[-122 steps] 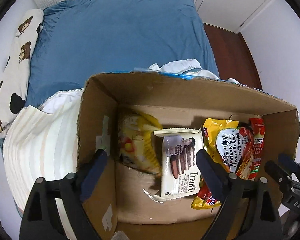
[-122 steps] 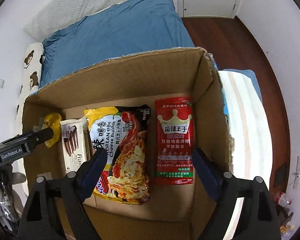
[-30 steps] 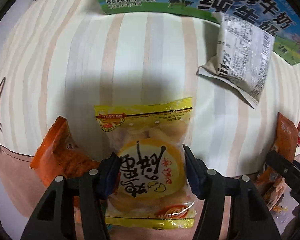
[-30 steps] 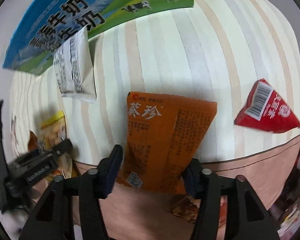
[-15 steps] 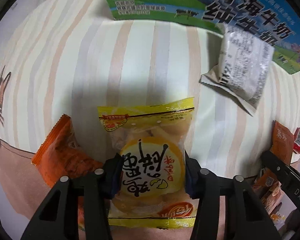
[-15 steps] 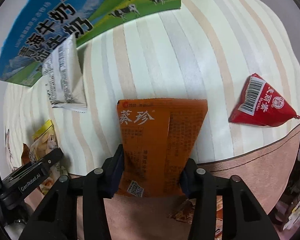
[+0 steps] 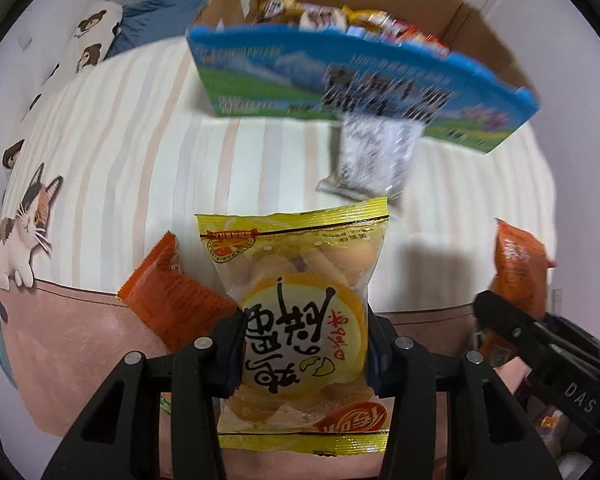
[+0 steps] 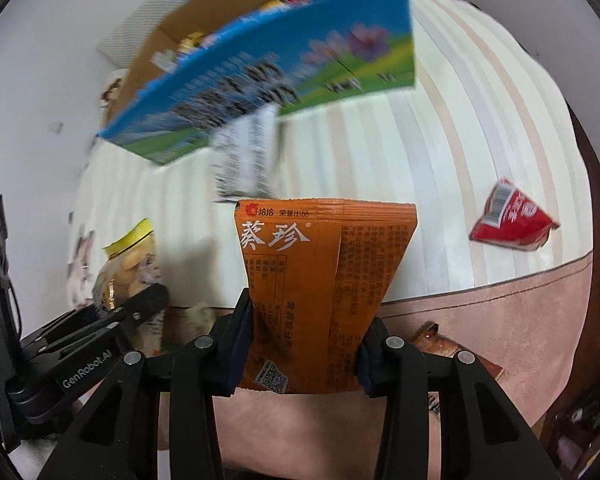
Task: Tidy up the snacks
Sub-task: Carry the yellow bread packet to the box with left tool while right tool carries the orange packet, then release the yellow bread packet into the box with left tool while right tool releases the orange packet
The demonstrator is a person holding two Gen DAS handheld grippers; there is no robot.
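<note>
With the left gripper [image 7: 302,354] clenched on the yellow snack bag [image 7: 300,320] and the right gripper [image 8: 300,354] on the orange packet [image 8: 320,288], both held above the bed [image 8: 460,160], each should clear the blue-printed wall of the cardboard box [image 7: 340,76] before the fingers release inside.

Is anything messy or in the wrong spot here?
Yes. Some snacks lie loose on the striped blanket instead of in the cardboard box: a red triangular packet, a white packet against the box and an orange packet. Nothing looks torn or spilled.

Both wrist views: steeply down, close over striped bedspread [image 7: 140,168]; box [image 8: 260,72] shared.
</note>
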